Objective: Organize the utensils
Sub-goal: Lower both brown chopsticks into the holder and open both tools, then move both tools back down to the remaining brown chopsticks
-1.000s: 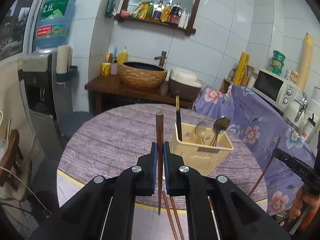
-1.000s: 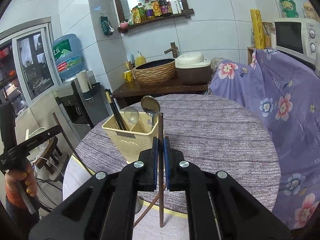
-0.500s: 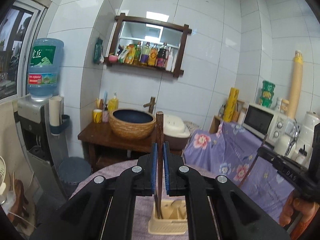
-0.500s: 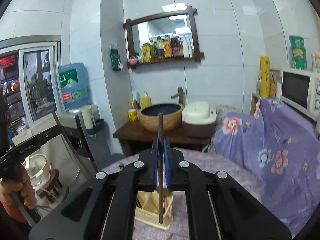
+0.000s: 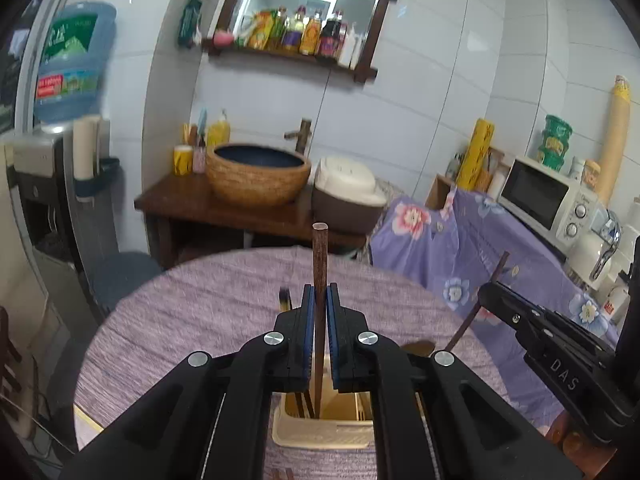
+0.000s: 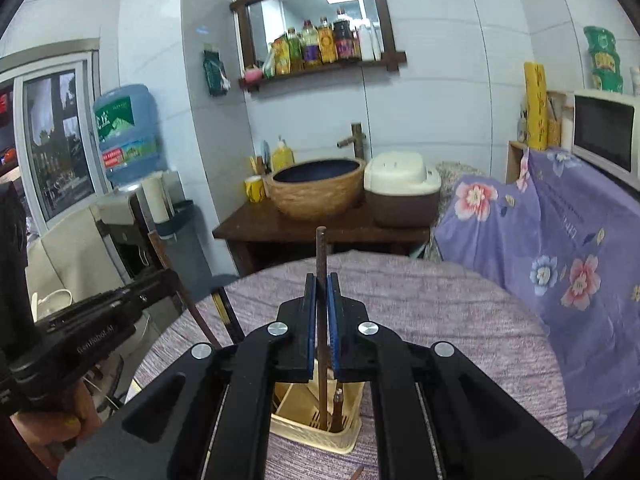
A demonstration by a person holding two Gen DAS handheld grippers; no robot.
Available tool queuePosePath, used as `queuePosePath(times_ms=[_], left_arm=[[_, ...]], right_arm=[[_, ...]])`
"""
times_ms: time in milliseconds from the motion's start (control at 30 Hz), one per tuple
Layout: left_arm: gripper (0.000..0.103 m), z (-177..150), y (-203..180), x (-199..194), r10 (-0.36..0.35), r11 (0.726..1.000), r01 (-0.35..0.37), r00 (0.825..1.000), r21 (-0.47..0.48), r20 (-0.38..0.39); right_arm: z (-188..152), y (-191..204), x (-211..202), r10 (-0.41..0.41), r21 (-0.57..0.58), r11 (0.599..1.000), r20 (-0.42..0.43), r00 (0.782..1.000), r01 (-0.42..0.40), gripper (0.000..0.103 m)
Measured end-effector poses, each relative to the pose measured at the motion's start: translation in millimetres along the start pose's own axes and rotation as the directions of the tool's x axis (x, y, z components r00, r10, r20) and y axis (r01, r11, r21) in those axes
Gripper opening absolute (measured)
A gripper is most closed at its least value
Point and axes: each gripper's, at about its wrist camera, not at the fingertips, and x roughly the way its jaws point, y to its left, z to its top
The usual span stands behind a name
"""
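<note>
On the round table (image 5: 192, 312), covered in a purple-grey woven cloth, stands a cream plastic utensil caddy (image 5: 320, 434) with perforated walls and inner dividers. It sits directly below both grippers and is largely hidden by them in each wrist view.

Contents, left wrist view: dark chopstick ends stand in the left compartment, just beside the stick being held; a dark handle with a pale band (image 5: 284, 296) rises behind the left finger. Right wrist view: a short brown handle with a metal tip (image 6: 337, 406) stands in the near compartment, just beside the held stick; a black handle with a yellow band (image 6: 228, 314) leans out to the left of the caddy. Which compartment that one occupies cannot be told.

Left gripper (image 5: 320, 300): blue-lined fingers drawn narrow, clamped on a dark wooden chopstick (image 5: 320, 256). The stick is upright, its top clear above the fingertips, its lower end down inside the caddy.

Right gripper (image 6: 321, 292): fingers likewise narrow, clamped on a second, thinner chopstick (image 6: 321, 252), upright, its lower end inside the caddy near the front wall.

Each gripper shows at the edge of the other's view, holding its stick at a slant.

Two stick tips lie on the cloth at the bottom edge of the left wrist view (image 5: 280, 474).
</note>
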Motion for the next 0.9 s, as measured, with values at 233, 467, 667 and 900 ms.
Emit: queuePosePath(times_ms=[233, 467, 667, 900], left_arm=[[0.007, -28, 5, 28, 0.012, 1.000, -0.012, 0.996, -0.002, -0.088], [0.051, -34, 6, 20, 0.008, 1.000, -0.008, 0.997, 0.001, -0.075], [0.064, -51, 11, -6, 0.053, 0.998, -0.052, 0.998, 0.035, -0.039], [0.066, -114, 31, -26, 0.145, 0.988, -0.139, 0.983, 0.065, -0.113]], right_arm=[[-17, -2, 15, 0.002, 0.003, 1.000, -0.022, 1.000, -0.002, 0.006], [-24, -2, 11, -0.011, 0.008, 1.000, -0.017, 1.000, 0.011, 0.034], [-45, -4, -11, -0.060, 0.012, 0.998, 0.004, 0.998, 0.060, 0.060], [-106, -5, -28, -0.176, -0.002, 0.984, -0.130, 0.976, 0.177, 0.078]])
